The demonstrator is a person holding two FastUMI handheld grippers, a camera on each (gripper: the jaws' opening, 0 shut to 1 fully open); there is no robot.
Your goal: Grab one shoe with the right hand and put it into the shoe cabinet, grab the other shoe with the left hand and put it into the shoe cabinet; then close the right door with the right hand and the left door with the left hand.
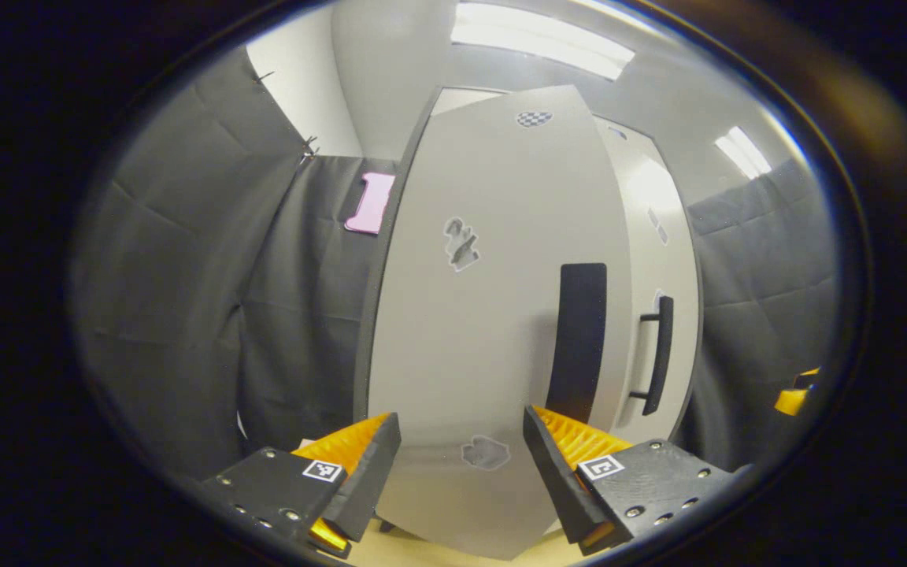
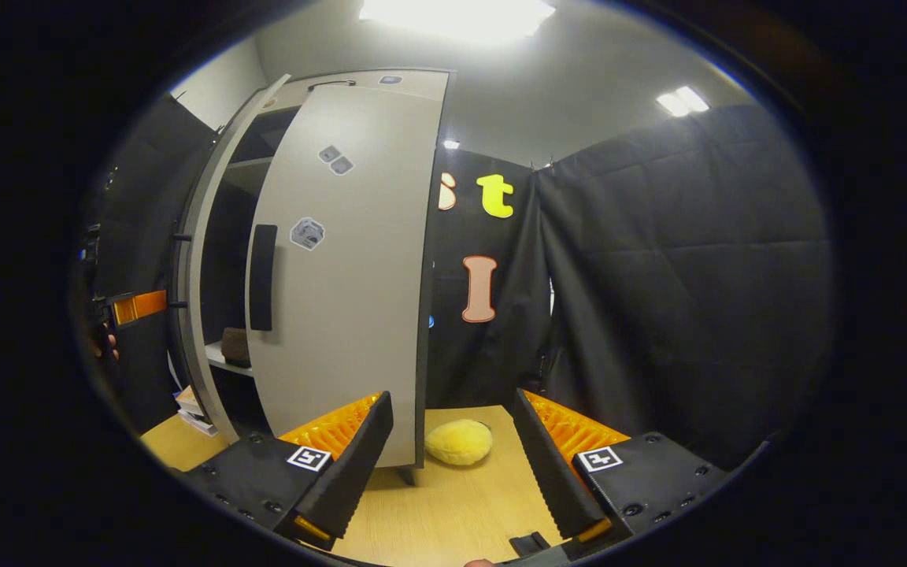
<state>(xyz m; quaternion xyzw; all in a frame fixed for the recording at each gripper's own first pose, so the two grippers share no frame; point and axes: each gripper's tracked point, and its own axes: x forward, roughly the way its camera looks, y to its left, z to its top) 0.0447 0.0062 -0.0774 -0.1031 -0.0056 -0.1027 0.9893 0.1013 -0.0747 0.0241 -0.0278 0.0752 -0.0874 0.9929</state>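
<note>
Left gripper (image 1: 461,465) spread, nothing between its fingers, close up to the left door (image 1: 493,315) of the shoe cabinet, whose black handle (image 1: 577,339) sits at about 1 o'clock from the fingertips. Right gripper (image 2: 452,457) spread too, empty, over the wooden table (image 2: 438,512); right door (image 2: 343,276) ajar at 11 o'clock. A dark shoe (image 2: 236,346) rests on a shelf inside the cabinet (image 2: 203,236); a yellow fluffy thing (image 2: 459,442) lies on the table at 12 o'clock, just beside the door's bottom corner.
</note>
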